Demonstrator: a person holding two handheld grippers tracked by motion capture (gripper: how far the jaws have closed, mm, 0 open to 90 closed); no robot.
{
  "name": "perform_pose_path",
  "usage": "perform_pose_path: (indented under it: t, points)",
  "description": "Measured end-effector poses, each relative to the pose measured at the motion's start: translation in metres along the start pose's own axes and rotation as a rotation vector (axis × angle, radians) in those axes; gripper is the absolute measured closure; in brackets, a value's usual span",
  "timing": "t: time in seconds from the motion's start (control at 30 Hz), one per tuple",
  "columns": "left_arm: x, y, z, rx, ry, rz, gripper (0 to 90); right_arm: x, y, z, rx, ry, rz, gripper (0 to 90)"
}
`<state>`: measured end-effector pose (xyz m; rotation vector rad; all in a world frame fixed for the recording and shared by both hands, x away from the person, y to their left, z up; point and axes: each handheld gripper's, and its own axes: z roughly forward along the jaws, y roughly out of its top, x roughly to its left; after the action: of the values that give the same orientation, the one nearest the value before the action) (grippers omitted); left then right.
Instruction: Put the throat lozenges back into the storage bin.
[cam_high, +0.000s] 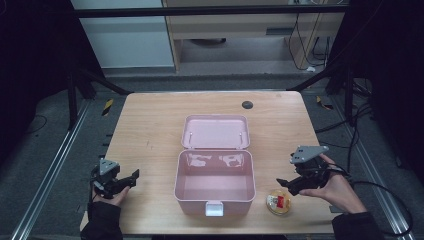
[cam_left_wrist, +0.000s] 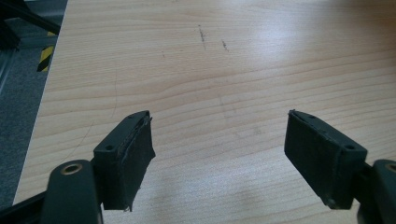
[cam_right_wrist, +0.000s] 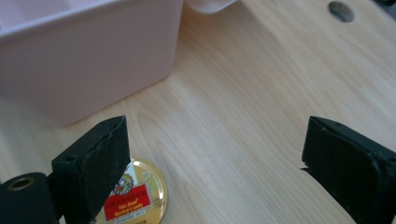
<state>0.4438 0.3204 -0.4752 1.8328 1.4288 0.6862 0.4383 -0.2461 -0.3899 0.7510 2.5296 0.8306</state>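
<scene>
My right hand-held gripper (cam_high: 288, 186) hovers near the surface's (cam_high: 150, 125) right front corner with its jaws wide and nothing between them, just above a small round tin (cam_high: 278, 202) with a gold lid and red label. The tin lies flat, just beside the open pink box's (cam_high: 215, 192) front right corner. My left hand-held gripper (cam_high: 131, 178) waits near the left front edge, jaws wide, empty.

Table (cam_high: 150, 125) top pale wood-grain laminate, smooth, faint sheen, few dark scuffs; pink box (cam_high: 215, 172) smooth glossy plastic; round tin (cam_right_wrist: 140, 198) shiny gold metal lid with printed paper-like label; right gripper (cam_right_wrist: 215, 168) pads matt black, rough-edged rubbery foam.
</scene>
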Motion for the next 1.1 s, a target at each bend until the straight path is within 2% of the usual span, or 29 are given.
perform_pose_path:
  t: [0.03, 0.07, 0.23, 0.4, 0.57, 0.73, 1.1]
  points:
    - [0.0, 0.0, 0.0, 0.0, 0.0, 0.0, 22.8, 0.0, 0.0, 0.0, 0.0, 0.0, 0.0, 7.9]
    - [0.0, 0.0, 0.0, -0.001, -0.001, 0.001, 22.8, 0.001, 0.0, 0.002, 0.032, 0.013, -0.028, 7.8]
    - [-0.001, 0.0, 0.0, 0.001, 0.0, 0.008, 22.9, 0.006, -0.002, 0.004, 0.072, 0.038, -0.068, 7.8]
    - [-0.001, 0.0, 0.001, 0.005, -0.002, 0.011, 23.0, 0.008, -0.004, 0.005, 0.089, 0.065, -0.079, 7.6]
    - [-0.002, 0.0, 0.001, 0.005, -0.003, 0.014, 23.1, 0.014, -0.006, 0.011, 0.136, 0.099, -0.127, 6.9]
    - [-0.002, -0.001, 0.001, 0.007, -0.005, 0.014, 23.1, 0.018, -0.008, 0.014, 0.169, 0.136, -0.154, 6.7]
    - [-0.002, -0.001, 0.001, 0.008, -0.005, 0.019, 23.2, 0.027, -0.015, 0.024, 0.222, 0.178, -0.202, 5.7]
